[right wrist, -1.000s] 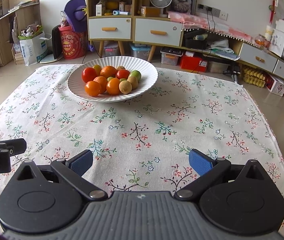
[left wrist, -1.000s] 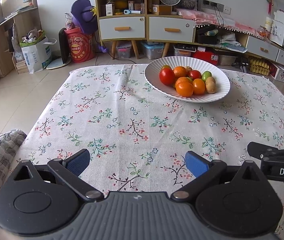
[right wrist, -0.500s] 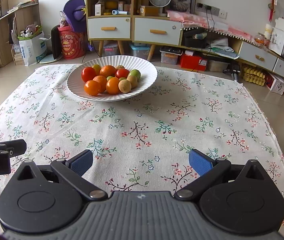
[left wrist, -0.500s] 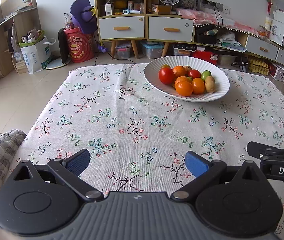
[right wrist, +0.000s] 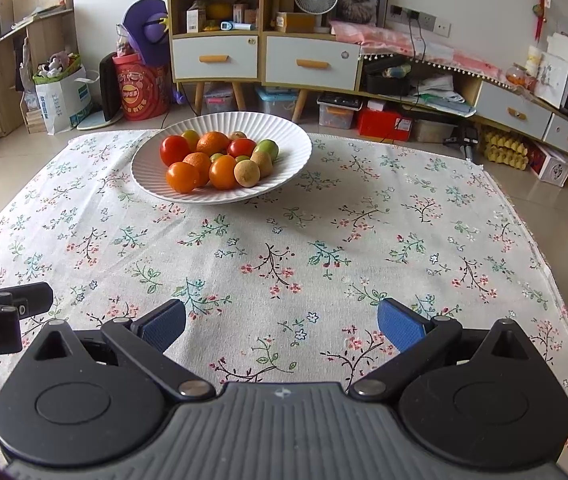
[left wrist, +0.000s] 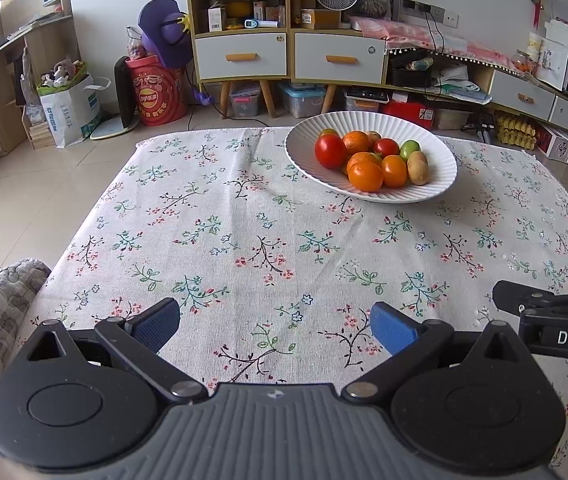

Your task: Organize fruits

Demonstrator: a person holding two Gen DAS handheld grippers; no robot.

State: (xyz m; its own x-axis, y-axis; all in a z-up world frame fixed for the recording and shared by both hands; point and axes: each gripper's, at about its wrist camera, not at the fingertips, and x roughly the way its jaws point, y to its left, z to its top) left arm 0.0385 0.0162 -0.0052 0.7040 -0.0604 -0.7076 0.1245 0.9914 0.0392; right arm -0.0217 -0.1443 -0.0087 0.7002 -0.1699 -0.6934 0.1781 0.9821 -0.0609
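Lying well ahead of both spread grippers, fruit bowl

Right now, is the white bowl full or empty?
Partly full. The white bowl holds a pile of fruit, tomatoes and oranges among them, heaped at its middle with bare ribbed rim all round. No fruit lies on the tablecloth.

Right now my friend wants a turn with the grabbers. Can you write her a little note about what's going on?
Left gripper: open, empty, low over the flowered tablecloth.
Right gripper: open, empty, beside the left one at the near edge.
Fruit: all piled in the white ribbed plate at the far side: a big tomato, oranges, a brown kiwi, a green fruit.
Done: nothing gripped right now.
Left: reach to the plate and begin sorting. No other dish is in view.
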